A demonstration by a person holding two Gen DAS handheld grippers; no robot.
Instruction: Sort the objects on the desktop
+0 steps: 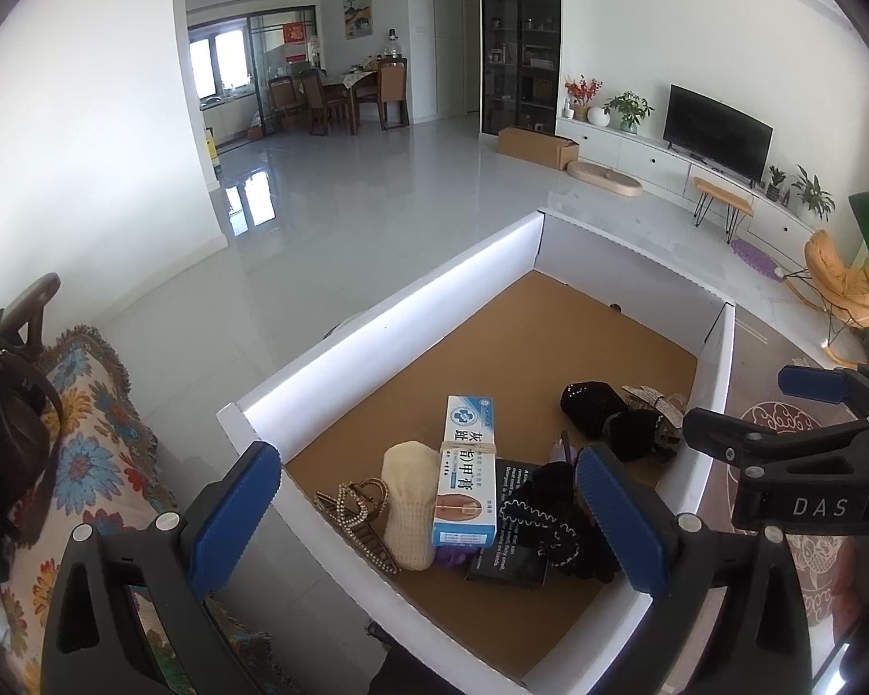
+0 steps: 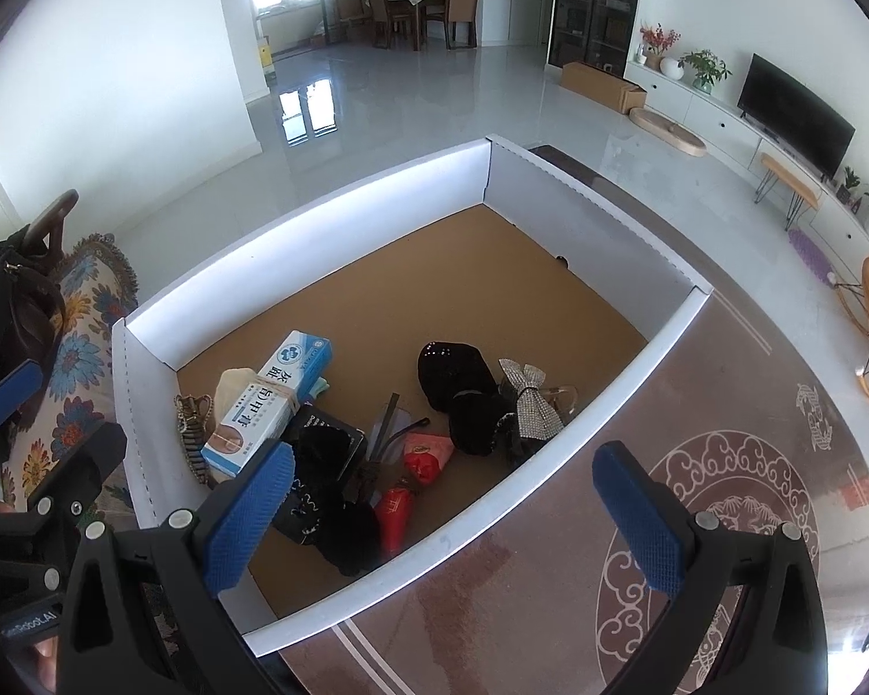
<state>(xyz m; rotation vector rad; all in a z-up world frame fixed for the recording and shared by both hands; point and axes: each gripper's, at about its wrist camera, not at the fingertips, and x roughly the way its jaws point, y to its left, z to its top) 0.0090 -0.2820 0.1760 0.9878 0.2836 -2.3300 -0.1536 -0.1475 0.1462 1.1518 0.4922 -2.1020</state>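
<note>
A white-walled cardboard tray with a brown floor [image 2: 579, 185] holds a white-and-blue ointment carton [image 2: 266, 399], black fabric pouch [image 2: 452, 373], and rhinestone bow clip [image 2: 530, 399]; left gripper [image 1: 428, 515] and right gripper [image 2: 443, 512] hover above, jaws apart, empty.

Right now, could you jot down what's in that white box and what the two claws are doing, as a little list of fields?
container: white box with a brown floor, open at the top
blue-and-white carton: lies near the left wall, on a cream knitted item
gold hair clip: by the left wall
silver bow: against a black fabric piece
red packets: near the front wall
left claw: open, empty, above the box
right claw: open, empty, over the front wall
</note>
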